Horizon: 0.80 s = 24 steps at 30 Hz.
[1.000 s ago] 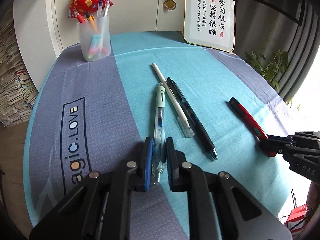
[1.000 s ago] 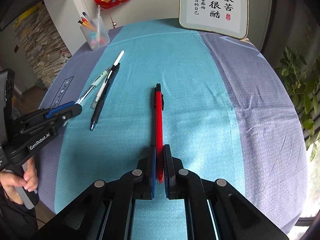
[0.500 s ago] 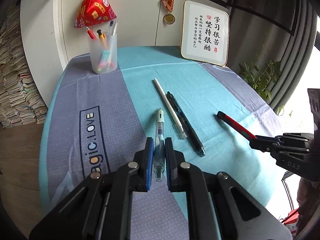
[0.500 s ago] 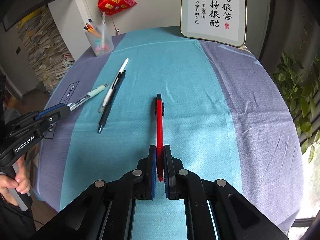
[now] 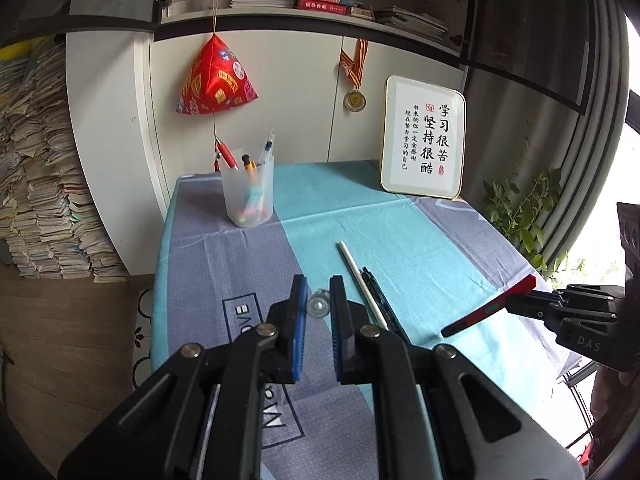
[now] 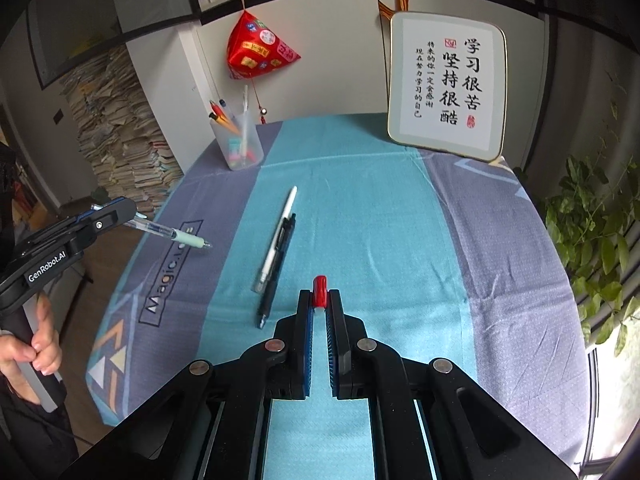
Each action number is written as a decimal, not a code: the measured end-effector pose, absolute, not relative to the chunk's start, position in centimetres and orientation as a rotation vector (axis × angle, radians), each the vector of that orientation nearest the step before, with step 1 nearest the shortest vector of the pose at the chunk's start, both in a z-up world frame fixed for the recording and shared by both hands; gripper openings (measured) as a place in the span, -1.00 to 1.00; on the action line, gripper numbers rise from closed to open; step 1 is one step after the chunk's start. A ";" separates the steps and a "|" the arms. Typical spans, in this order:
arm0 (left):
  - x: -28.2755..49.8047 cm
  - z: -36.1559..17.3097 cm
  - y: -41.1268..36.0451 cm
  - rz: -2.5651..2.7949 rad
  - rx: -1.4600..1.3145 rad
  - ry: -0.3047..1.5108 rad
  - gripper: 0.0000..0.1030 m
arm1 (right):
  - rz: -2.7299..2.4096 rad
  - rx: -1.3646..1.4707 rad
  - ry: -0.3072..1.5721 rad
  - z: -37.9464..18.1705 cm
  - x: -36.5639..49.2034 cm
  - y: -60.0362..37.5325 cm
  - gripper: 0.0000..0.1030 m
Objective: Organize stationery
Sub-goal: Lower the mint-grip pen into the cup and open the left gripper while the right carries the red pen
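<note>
My left jaws (image 5: 319,307) clamp the clear pen (image 6: 172,234); right jaws (image 6: 319,298) clamp the red pen (image 5: 490,311). White pen (image 6: 278,236), black pen (image 6: 276,270) side by side on the bench (image 6: 400,240).

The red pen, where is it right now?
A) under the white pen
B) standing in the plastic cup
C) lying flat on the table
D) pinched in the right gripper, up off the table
D: the red pen is clamped in the right gripper and hangs in the air above the tablecloth, while the white pen and black pen lie on it.
</note>
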<state>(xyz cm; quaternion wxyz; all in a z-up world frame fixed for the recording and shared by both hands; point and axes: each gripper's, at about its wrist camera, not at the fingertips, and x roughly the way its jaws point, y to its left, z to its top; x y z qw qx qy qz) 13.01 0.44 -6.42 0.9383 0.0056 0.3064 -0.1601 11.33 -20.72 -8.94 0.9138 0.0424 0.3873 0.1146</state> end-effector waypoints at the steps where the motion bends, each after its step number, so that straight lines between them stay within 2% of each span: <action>1: 13.1 -6.0 0.6 -0.327 0.013 0.616 -0.83 | 0.244 0.088 0.787 -8.5 11.5 -20.5 -0.87; 16: 16.4 -1.4 4.1 -0.295 -0.017 0.552 -0.83 | 0.313 0.057 0.677 -3.2 13.9 -17.2 -0.87; 24: 20.7 1.0 4.7 -0.280 -0.024 0.532 -0.83 | 0.328 0.075 0.658 -2.4 14.6 -16.8 -0.87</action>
